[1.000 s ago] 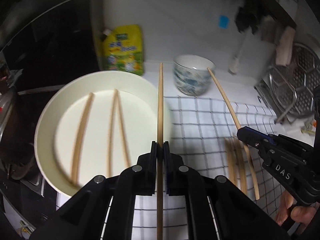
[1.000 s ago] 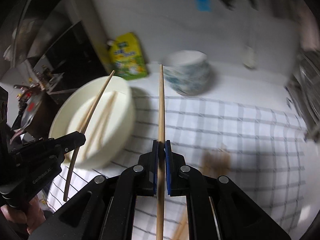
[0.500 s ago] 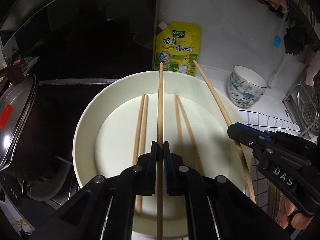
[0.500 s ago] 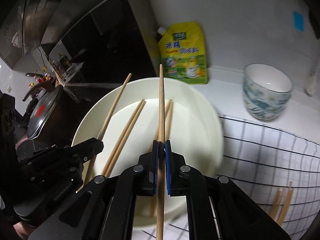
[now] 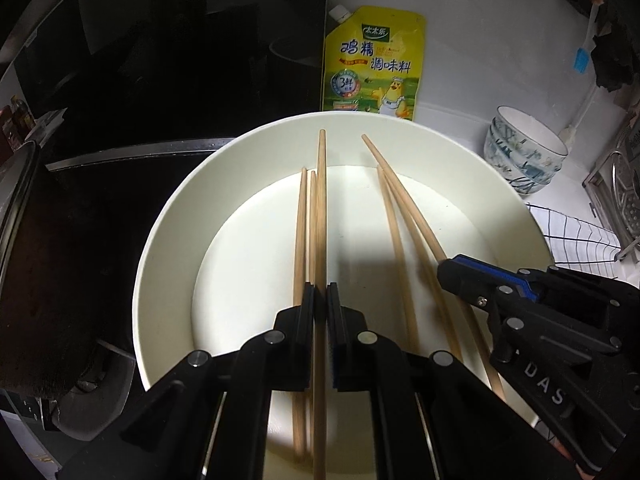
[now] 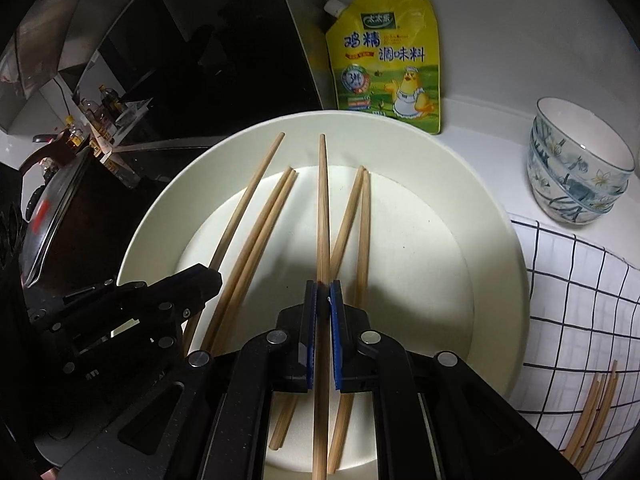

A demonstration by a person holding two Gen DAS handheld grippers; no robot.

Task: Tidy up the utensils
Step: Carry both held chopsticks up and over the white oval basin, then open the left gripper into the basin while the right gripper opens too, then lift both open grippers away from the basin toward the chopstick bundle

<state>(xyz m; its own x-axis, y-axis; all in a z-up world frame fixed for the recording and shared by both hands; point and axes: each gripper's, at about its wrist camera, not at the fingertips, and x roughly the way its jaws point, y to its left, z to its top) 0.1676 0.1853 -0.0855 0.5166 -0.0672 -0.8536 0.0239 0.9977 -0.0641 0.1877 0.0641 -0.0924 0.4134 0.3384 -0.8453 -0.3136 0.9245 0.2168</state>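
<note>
A large cream plate (image 5: 172,216) (image 6: 492,248) lies below both grippers. Several wooden chopsticks lie in it, one pair on the left (image 5: 301,236) (image 6: 260,232) and one on the right (image 5: 394,232) (image 6: 360,224). My left gripper (image 5: 320,292) is shut on a chopstick (image 5: 321,200) held just over the plate. My right gripper (image 6: 323,290) is shut on another chopstick (image 6: 323,200), also low over the plate. Each gripper shows in the other's view: the right one (image 5: 452,270) and the left one (image 6: 212,276).
A yellow seasoning pouch (image 5: 374,64) (image 6: 386,60) leans on the wall behind the plate. A patterned bowl (image 5: 524,150) (image 6: 580,164) stands at the right. A checked cloth (image 6: 580,308) holds more chopsticks (image 6: 592,420). A dark stove (image 5: 120,120) is at the left.
Both grippers, each with its chopstick, have moved left from over the checked cloth to over the plate and come down closer to it.
</note>
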